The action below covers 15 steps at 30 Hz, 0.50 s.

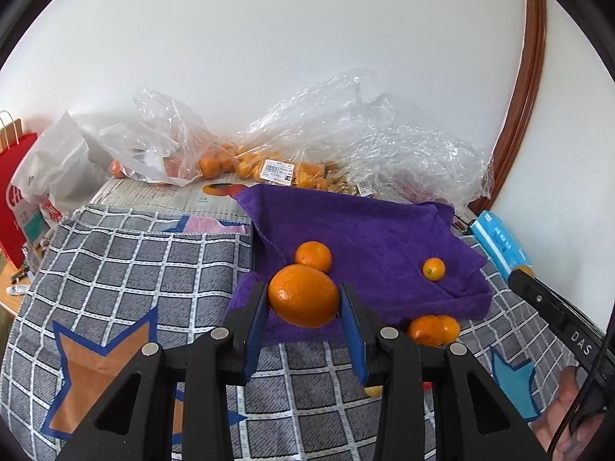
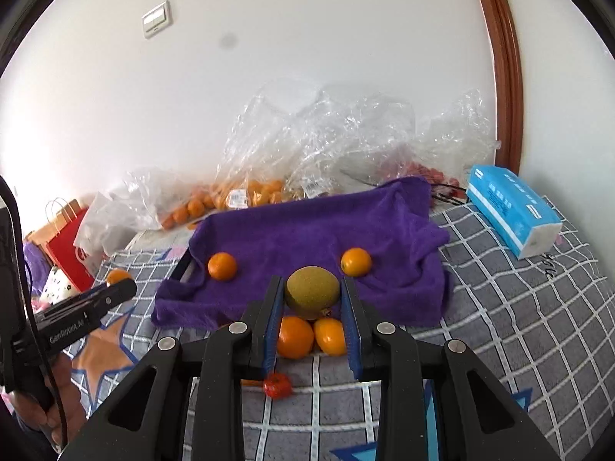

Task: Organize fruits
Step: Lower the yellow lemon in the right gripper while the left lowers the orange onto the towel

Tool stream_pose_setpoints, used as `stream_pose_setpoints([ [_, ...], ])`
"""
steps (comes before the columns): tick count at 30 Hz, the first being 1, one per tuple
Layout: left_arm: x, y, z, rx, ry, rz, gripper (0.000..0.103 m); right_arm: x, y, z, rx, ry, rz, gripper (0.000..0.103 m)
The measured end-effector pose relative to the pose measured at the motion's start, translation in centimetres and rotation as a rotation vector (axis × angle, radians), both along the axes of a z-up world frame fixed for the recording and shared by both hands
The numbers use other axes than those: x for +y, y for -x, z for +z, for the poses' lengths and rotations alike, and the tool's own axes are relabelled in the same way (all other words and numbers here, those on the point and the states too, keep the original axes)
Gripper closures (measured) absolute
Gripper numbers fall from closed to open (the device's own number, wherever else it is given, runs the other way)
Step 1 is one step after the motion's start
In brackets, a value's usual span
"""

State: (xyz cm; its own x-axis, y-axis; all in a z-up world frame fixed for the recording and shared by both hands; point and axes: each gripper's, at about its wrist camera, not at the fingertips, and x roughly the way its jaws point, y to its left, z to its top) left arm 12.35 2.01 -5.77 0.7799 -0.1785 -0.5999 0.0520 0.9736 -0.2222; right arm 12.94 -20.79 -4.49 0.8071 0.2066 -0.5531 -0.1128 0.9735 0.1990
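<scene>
A: What is the left hand-held gripper (image 1: 303,299) doing?

B: It is grasping a large orange (image 1: 303,295) between its blue pads (image 1: 256,322), and the fruit is hanging over the near edge of the purple towel (image 1: 369,238).

A: And the right hand-held gripper (image 2: 312,296)?

B: It is clenching a greenish-brown kiwi (image 2: 312,291), also over the towel's near edge. In the left view, only its black body is showing at the right.

A: Where are the other fruits lying?

B: A mandarin (image 1: 313,256) is sitting on the towel just beyond the held orange, and a small orange (image 1: 434,269) is resting further right on the towel. Two oranges (image 2: 311,336) are lying side by side, touching, on the checked cloth (image 2: 519,307) just near the towel's edge. A small red fruit (image 2: 277,385) is lying nearer still, below the right gripper's left finger.

A: Anything at the far side?

B: Clear plastic bags (image 1: 346,146) holding more oranges are leaning against the white wall, and a blue tissue pack (image 2: 513,209) is lying at the far right on the cloth.
</scene>
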Motion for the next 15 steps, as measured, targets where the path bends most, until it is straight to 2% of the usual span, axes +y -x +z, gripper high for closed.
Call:
stream_pose_setpoints([
  [9, -1.2, -4.5, -0.1, 0.000, 0.052, -0.023, 0.068, 0.1, -4.6, 2.1, -0.066, 0.037, 0.012, 0.074],
  [12, -1.6, -6.0, -1.2, 0.015, 0.061, -0.026, 0.068, 0.1, -6.1, 1.2, -0.057, 0.054, 0.017, 0.074],
  [15, -1.6, -7.0, -2.6, 0.032, 0.062, -0.024, 0.068, -0.5, -7.4, -1.4, -0.027, 0.075, -0.020, 0.074],
])
